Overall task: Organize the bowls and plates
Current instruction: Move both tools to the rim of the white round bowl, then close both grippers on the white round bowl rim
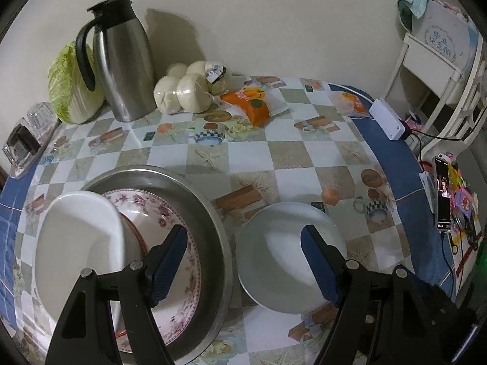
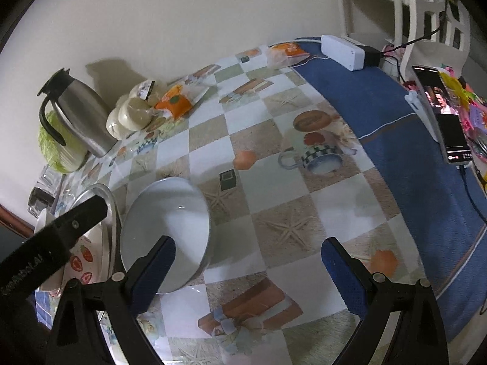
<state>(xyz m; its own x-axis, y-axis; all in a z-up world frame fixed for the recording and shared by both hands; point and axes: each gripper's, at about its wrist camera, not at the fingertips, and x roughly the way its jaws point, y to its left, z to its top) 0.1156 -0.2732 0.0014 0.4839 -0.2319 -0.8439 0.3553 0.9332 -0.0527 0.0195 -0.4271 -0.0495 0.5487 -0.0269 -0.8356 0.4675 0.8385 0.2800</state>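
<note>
Hovering left gripper (image 1: 246,261), fingers apart, above white bowl (image 1: 283,261)

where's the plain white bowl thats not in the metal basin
The plain white bowl sits alone on the checked tablecloth, just right of the metal basin in the left wrist view, below the open left gripper.

White lettering is running along the black body of the left gripper (image 2: 48,245) in the right wrist view, reading partly as "GenRobot.AI", its first letters blurred. Chinese characters in pale purple are showing mirrored on a white card (image 1: 441,38) propped on the shelf unit (image 1: 426,70); they cannot be made out with certainty. Print on the orange packet (image 1: 254,106) and the label on the bagged buns (image 1: 216,71) is staying too small to read.
</note>
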